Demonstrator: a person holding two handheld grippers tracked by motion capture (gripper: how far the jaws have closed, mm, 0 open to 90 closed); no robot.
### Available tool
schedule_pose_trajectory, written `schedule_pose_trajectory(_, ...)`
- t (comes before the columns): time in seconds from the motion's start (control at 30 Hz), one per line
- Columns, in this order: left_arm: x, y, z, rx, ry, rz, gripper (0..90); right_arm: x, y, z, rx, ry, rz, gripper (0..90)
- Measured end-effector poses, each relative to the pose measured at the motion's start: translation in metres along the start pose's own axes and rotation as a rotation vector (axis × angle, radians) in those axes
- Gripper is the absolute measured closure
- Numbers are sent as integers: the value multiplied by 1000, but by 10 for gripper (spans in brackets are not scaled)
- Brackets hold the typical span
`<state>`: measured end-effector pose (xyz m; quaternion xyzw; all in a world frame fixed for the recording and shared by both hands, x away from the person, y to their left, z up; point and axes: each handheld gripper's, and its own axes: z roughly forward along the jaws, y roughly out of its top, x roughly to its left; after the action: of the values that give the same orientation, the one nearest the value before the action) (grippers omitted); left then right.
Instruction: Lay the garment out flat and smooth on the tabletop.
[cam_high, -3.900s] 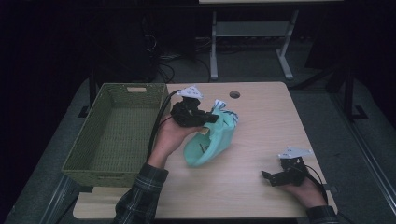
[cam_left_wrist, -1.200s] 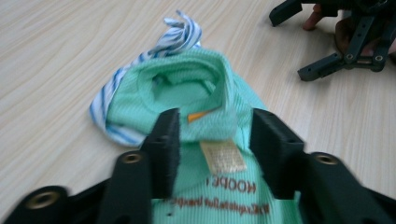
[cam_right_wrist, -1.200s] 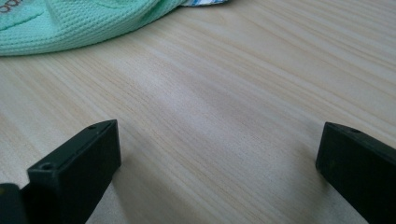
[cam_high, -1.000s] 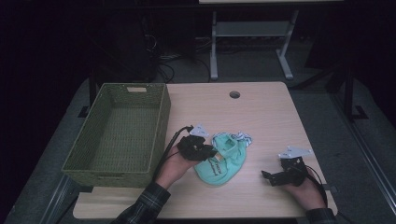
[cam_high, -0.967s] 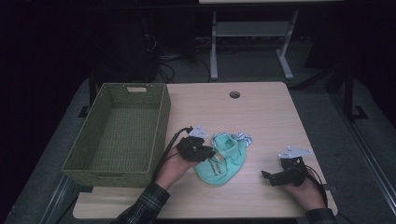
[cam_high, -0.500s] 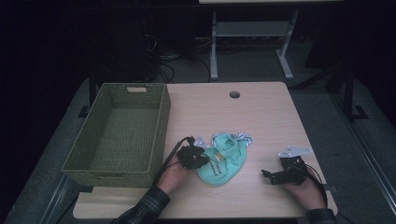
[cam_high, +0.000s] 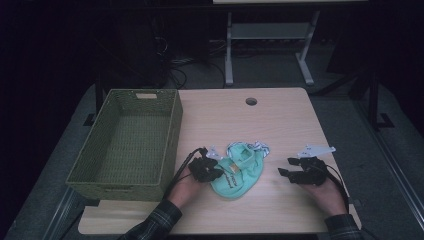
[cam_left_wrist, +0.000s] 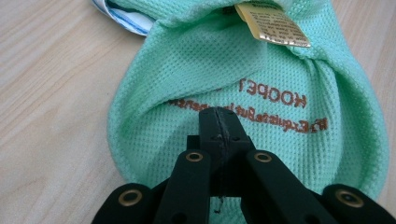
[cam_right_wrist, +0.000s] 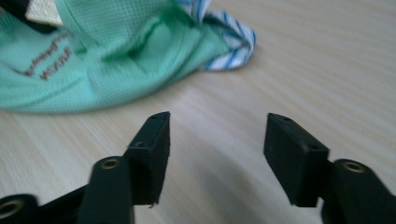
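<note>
Looking from left to right, I am counting one green woven basket (cam_high: 127, 142), empty, at the left edge of the worktop (cam_high: 280, 120). Next to it my left gripper (cam_high: 206, 169) is sitting low on the one mint-green mesh garment (cam_high: 239, 172). Its jaws have just been closing and are now fully together, pinching a fold of the mesh near the printed lettering, as the left gripper view (cam_left_wrist: 218, 122) is showing. A second ago that gripper was resting higher at the garment's edge, so I am judging the grab made and a lift toward the basket next. The garment is lying flat mid-worktop, just right of the basket, striped trim (cam_right_wrist: 233, 35) poking out. One right gripper (cam_high: 287, 172) is hovering well apart, its jaws (cam_right_wrist: 215, 140) half-spread, closing on nothing.
</note>
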<state>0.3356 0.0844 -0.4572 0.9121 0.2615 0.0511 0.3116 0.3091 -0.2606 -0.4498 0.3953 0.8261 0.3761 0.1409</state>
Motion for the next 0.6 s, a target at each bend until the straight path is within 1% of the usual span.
schedule_pose_trajectory(0.07, 1, 0, 0, 0, -4, -7, 894, 0, 5, 1, -8, 12, 0, 467)
schedule_pose_trajectory(0.13, 2, -1, 0, -2, -12, -14, 894, 0, 13, 2, -14, 16, -14, 518)
schedule_pose_trajectory(0.27, 4, -1, 0, -3, -24, -28, 894, -1, 26, 8, -26, 41, -15, 588)
schedule_pose_trajectory(0.33, 4, -1, -1, -3, -26, -31, 893, -2, 29, 10, -41, 51, -9, 618)
schedule_pose_trajectory(0.37, 5, -1, 0, -4, -28, -37, 894, -4, 31, 14, -30, 64, -3, 637)
schedule_pose_trajectory(0.4, 5, -1, 0, -4, -29, -38, 894, -5, 33, 15, -27, 68, 0, 666)
schedule_pose_trajectory(0.47, 5, -1, -1, -5, -35, -47, 894, -6, 36, 18, -40, 78, 2, 695)
schedule_pose_trajectory(0.5, 5, -1, 0, -6, -34, -52, 894, -7, 38, 19, -34, 85, 10, 704)
schedule_pose_trajectory(0.6, 4, -1, 0, -2, -27, -46, 894, -10, 41, 28, -46, 72, 4, 729)
